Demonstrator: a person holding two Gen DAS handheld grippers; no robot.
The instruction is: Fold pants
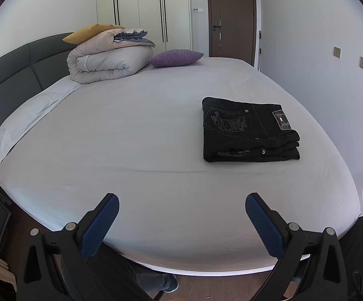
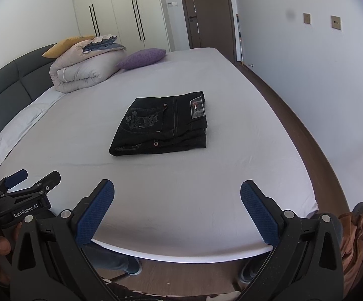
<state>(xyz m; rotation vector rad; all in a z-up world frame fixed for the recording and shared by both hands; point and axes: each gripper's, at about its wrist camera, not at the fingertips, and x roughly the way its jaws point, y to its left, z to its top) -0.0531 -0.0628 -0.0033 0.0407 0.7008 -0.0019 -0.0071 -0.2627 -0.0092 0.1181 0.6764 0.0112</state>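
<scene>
Black denim pants (image 2: 161, 123), folded into a compact rectangle, lie on the white-sheeted bed (image 2: 206, 188), ahead of both claws and well apart. Left gripper (image 1: 182, 222) and right gripper (image 2: 177, 210) hover empty, jaws spread wide. Folding looks finished; next probably just withdrawing.

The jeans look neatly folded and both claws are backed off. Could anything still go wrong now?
Possibly. The jeans are a loose stack of layers; if they are lifted from one side with a single gripper, they could unfold. The left gripper and right gripper hang open over the bed edge, so a low sweep could snag the sheet and shift the stack.
</scene>
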